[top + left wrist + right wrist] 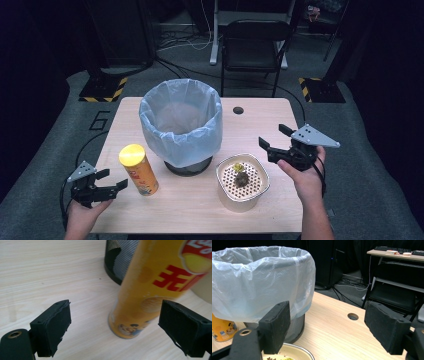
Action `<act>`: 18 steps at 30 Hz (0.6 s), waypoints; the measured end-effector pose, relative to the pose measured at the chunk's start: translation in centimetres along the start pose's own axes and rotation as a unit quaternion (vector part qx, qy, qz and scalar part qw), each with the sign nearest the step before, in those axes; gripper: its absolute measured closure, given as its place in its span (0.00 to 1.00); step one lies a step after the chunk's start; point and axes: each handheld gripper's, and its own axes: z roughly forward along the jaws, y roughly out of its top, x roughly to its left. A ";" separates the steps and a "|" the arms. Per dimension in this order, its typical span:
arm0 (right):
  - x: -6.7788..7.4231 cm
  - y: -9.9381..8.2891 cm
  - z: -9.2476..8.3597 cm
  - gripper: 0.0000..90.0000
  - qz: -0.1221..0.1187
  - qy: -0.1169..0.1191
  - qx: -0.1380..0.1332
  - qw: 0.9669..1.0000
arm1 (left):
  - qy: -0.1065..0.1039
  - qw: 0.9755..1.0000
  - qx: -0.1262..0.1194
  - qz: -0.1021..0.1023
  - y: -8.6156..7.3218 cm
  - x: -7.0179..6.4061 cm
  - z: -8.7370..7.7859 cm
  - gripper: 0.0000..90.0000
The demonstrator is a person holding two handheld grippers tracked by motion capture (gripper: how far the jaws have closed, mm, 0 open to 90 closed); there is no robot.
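Observation:
A tall yellow chip can (138, 170) stands upright on the wooden table (200, 215), left of a mesh bin lined with a pale plastic bag (181, 125). My left gripper (114, 180) sits just left of the can, open. In the left gripper view the can (150, 285) stands a little beyond the left gripper (113, 312), whose pads do not touch it. A cream bowl with a perforated insert (242, 182) holds dark and green scraps (240, 178). My right gripper (272, 135) hovers open to the right of the bowl, holding nothing. From the right gripper (327, 315) the bag-lined bin (262, 277) lies ahead.
A round cable hole (238, 110) is in the table behind the bowl. The bin's mesh base (120, 260) stands behind the can. A black chair (255, 42) and cables lie on the floor beyond the table's far edge.

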 end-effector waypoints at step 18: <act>-0.9 -1.0 0.8 0.23 0.026 0.003 0.007 1.000 | -0.069 0.996 -0.005 0.048 -0.1 -3.3 1.7 0.08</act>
